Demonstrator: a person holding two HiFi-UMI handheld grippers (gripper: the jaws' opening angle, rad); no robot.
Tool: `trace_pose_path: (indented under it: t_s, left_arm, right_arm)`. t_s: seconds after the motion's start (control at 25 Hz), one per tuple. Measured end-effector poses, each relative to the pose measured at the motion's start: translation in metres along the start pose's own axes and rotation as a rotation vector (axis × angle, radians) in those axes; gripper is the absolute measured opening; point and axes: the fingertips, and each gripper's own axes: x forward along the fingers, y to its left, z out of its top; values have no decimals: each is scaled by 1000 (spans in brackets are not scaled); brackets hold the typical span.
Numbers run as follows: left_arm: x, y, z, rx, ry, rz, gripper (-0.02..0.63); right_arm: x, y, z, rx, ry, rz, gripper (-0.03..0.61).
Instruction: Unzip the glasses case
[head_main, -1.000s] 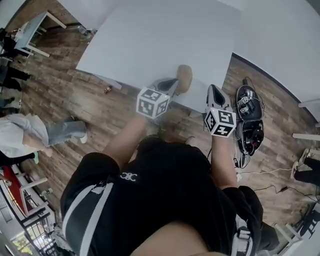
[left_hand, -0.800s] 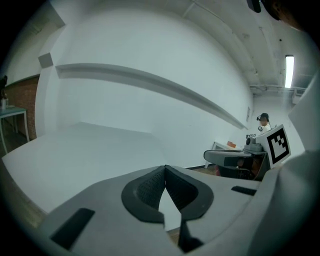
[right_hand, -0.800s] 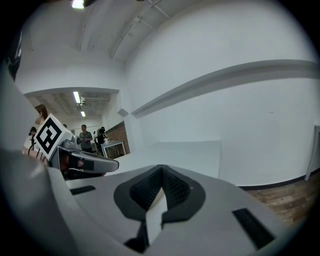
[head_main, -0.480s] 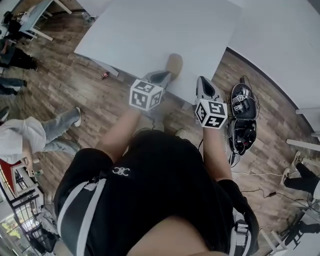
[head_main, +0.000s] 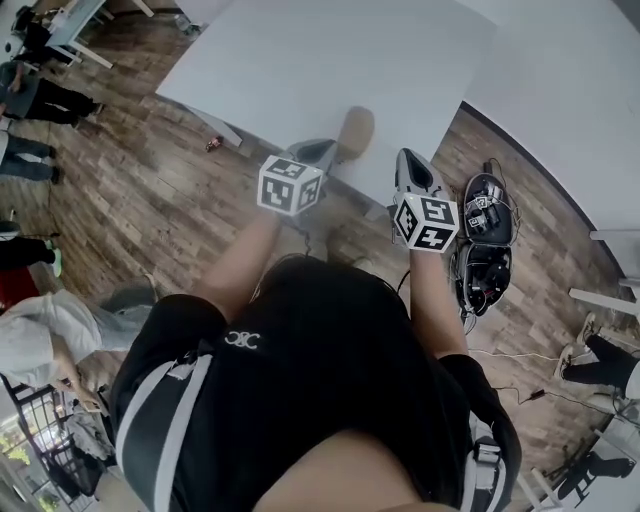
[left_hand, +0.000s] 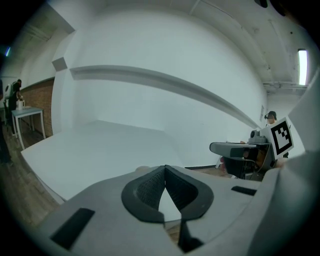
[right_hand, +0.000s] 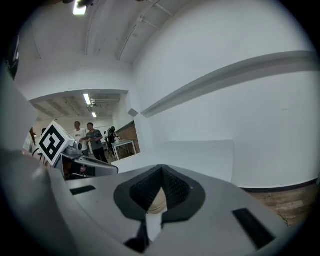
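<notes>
**While both grippers hang shut, the case sits at the table's near edge**

Since the tan oval glasses case (head_main: 355, 131) shows only as a small, smooth lump in the head view, I can't read its zip from here. It lies on the white table (head_main: 300, 60), right at the near edge, with its long axis pointing away from me.

The left gripper (head_main: 328, 150) has its fingers pressed tip to tip with nothing between them. It sits just beside the case's near left end, and I can't say whether it touches. The right gripper (head_main: 406, 158) is also pinched shut and empty, off to the case's right and a little apart from it. In the right gripper view the case (right_hand: 157, 201) shows through the gap below the closed fingertips. It lies beyond them, so it isn't gripped.

My judgement is that this fits two stages equally well. Both tools may be closing in on a case whose zip is shut. Or they may be hanging beside a case whose zip has been run round and whose lid simply lies down.

Before committing either hand, I need a closer view of the seam and the pull tab. Any work on that zip would need the fingers parted, one gripper steadying the rounded shell so it can't slide off the edge, and the other pinching a very small tab.
</notes>
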Motion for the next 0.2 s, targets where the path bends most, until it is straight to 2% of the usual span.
trace_pose_path:
  t_s: [0.2]
  left_arm:
    - [0, -1, 3, 20, 4, -2, 6]
  right_arm:
    - [0, 0, 5, -8, -2, -2, 14]
